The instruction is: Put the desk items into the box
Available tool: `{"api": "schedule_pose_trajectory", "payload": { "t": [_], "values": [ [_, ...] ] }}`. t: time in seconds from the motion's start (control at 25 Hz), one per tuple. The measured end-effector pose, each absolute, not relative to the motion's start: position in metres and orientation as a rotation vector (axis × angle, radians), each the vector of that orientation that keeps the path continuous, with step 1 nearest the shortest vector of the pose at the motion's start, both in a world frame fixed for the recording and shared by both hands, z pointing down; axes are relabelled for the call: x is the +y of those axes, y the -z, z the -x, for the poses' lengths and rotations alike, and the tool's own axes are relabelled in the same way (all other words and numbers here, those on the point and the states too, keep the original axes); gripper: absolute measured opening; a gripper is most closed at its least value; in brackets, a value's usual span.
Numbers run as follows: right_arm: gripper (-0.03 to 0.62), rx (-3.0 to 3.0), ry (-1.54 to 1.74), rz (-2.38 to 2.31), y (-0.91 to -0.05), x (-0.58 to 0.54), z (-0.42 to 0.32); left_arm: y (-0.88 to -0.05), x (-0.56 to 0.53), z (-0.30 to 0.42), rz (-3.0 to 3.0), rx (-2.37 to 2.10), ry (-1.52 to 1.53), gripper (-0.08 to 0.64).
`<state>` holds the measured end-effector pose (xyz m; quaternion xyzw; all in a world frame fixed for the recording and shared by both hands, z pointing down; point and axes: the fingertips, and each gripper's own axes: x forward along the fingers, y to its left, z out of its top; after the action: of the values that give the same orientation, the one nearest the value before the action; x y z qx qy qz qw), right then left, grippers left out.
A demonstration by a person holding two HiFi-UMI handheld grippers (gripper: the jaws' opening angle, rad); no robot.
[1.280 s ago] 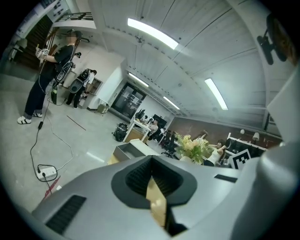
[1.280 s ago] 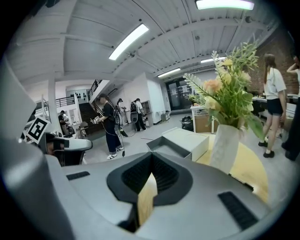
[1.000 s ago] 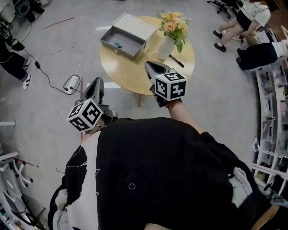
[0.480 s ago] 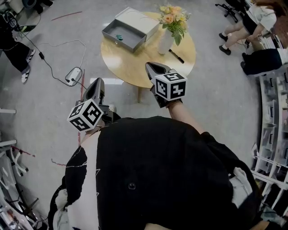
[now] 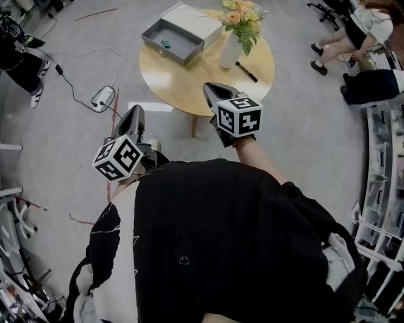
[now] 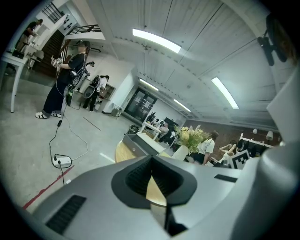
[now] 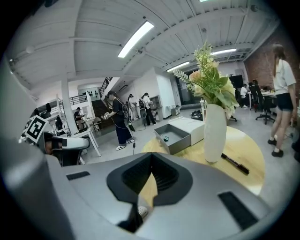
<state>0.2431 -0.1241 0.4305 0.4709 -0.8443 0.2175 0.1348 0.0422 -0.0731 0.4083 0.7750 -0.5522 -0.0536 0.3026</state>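
Note:
A round wooden table (image 5: pixel 189 88) carries an open grey box (image 5: pixel 170 39) with its white lid (image 5: pixel 192 17) beside it and a small teal item (image 5: pixel 165 44) inside. A white vase of flowers (image 5: pixel 230 53) and a black pen (image 5: pixel 246 71) also sit on the table. My right gripper (image 5: pixel 210 88) is shut and empty over the table's near edge. My left gripper (image 5: pixel 136 111) is shut and empty over the floor, left of the table. In the right gripper view the box (image 7: pixel 174 137), vase (image 7: pixel 214 133) and pen (image 7: pixel 236 164) lie ahead of the gripper (image 7: pixel 151 161). The left gripper view shows that gripper (image 6: pixel 151 164) facing the box (image 6: pixel 140 143).
A white power strip (image 5: pixel 103 98) with a trailing cable lies on the floor left of the table. Seated people (image 5: pixel 363 25) and shelving (image 5: pixel 379 189) fill the right side. A person (image 5: pixel 19 60) stands at the far left.
The table, box and power strip have slid a little upward in the head view. Both grippers keep about the same places in the picture and stay shut.

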Motion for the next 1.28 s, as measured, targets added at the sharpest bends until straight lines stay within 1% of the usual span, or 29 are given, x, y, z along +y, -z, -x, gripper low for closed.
{"api": "schedule_pose_trajectory", "payload": {
  "t": [1.28],
  "values": [
    [0.005,-2.44,-0.649,-1.354,-0.438,-0.143,-0.233,-0.412,-0.093,-0.035,-2.057,-1.45,0.108,0.009]
  ]
}}
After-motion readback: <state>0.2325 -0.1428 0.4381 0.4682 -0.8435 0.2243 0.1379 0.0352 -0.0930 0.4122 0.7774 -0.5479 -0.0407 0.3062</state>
